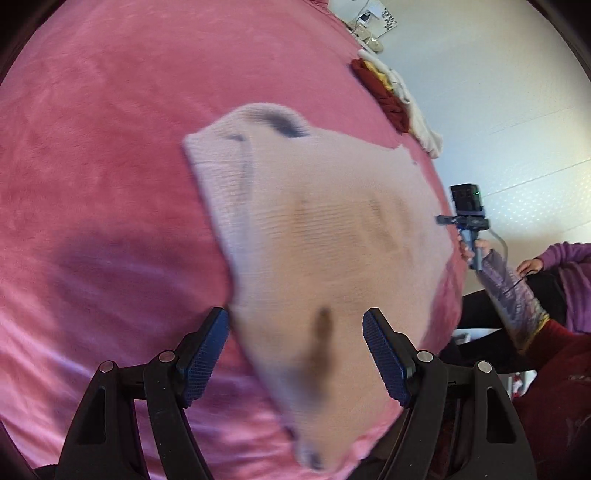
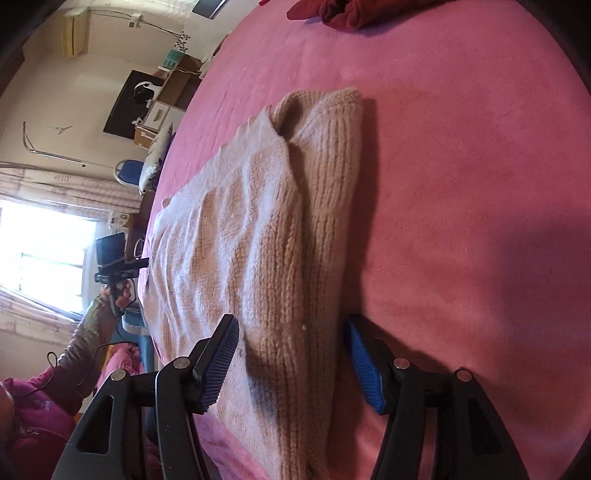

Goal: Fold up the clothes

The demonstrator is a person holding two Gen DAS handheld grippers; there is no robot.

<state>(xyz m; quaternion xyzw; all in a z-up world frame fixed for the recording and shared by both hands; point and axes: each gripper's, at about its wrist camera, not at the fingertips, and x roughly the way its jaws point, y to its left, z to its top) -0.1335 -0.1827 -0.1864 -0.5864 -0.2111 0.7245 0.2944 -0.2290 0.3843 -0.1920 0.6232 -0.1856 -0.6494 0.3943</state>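
Lying flat on the pink bed (image 2: 461, 184), partly folded with one sleeve side turned in toward 12 o'clock, the sweater (image 2: 258, 229) passes between both wide-open grippers, left (image 1: 295, 354) and right (image 2: 291, 354), seemingly poised to grip its near edge

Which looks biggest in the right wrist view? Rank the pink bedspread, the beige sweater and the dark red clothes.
1. pink bedspread, fills most of the view.
2. beige sweater, spread across the middle.
3. dark red clothes, a small heap at the far edge, cut off by the frame; distance shrinks it, so its true size is unsure.
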